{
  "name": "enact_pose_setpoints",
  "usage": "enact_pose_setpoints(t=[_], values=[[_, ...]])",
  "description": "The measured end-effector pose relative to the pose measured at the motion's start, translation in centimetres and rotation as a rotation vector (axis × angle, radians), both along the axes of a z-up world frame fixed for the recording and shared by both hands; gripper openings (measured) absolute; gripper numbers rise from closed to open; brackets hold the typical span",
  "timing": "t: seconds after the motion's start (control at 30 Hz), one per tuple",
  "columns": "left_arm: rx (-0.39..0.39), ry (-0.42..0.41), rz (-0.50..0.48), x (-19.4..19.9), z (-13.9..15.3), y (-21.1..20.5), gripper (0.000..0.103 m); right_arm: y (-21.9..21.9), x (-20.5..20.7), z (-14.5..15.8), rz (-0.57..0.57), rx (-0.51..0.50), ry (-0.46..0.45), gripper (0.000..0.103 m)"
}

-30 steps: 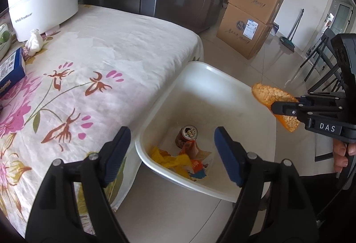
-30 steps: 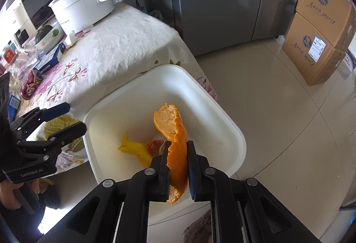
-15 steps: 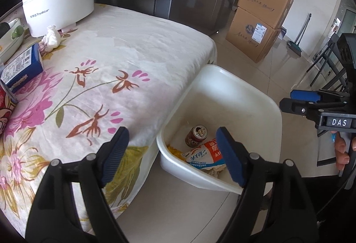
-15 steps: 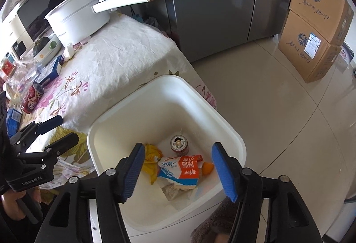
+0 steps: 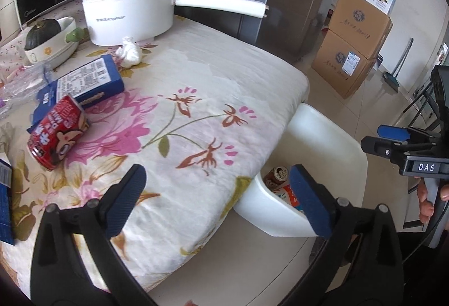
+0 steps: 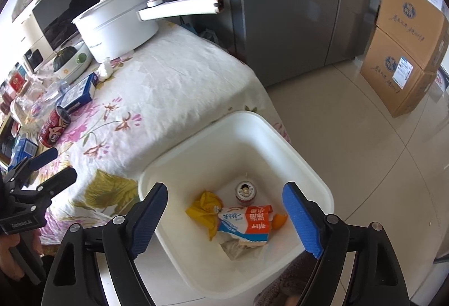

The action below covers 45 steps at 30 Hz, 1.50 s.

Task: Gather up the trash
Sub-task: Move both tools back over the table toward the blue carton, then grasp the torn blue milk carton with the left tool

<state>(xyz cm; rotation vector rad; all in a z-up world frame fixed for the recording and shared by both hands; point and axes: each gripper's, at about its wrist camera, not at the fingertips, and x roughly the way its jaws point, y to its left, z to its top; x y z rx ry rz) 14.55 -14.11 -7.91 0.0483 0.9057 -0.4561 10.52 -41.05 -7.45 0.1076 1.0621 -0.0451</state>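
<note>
The white bin point(image 6: 308, 165) stands on the floor against the table's corner. Inside it lie a small can point(image 6: 246, 191), a yellow wrapper point(image 6: 204, 207), a milk carton point(image 6: 247, 224) and an orange peel point(image 6: 279, 221). My right gripper point(image 6: 224, 189) hangs over the bin, its jaws opening with nothing between them. My left gripper point(image 5: 216, 174) is above the table's edge, jaws also opening and empty. On the floral cloth lie a red can point(image 5: 57, 135) on its side, a blue box point(image 5: 87, 81) and a crumpled tissue point(image 5: 130, 52).
A white pot point(image 5: 129, 11) with a long handle and a bowl holding a squash point(image 5: 47, 36) stand at the table's back. A grey fridge point(image 6: 294, 11) rises behind. Cardboard boxes point(image 5: 353, 48) are stacked on the tiled floor. A hand point(image 5: 426, 205) grips the right tool.
My right gripper opened and the orange peel dropped into the bin. My left gripper widened and swung left over the table, bringing the red can and blue box into view.
</note>
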Motion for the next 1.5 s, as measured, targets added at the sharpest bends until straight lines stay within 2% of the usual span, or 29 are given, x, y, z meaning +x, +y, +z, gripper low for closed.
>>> enact_pose_setpoints(t=[0.3,0.63,0.83,1.13,1.5], values=[[0.041,-0.065,0.136,0.3,3.4,7.8,0.102,6.7,1.6,2.9,0.143,-0.005,-0.075,0.087],[0.110,-0.052,0.285,-0.3,3.8,18.3,0.102,13.3,3.1,3.9,0.243,0.030,-0.106,0.089],[0.068,-0.004,0.367,-0.6,2.3,23.8,0.102,16.3,4.1,3.7,0.258,0.050,-0.102,0.090],[0.009,0.102,0.438,0.8,-1.1,27.4,0.102,19.0,5.4,2.6,0.270,0.051,-0.080,0.090],[0.060,0.196,0.472,2.0,-4.7,28.4,0.099,20.4,6.1,1.3,0.269,0.056,-0.046,0.090]])
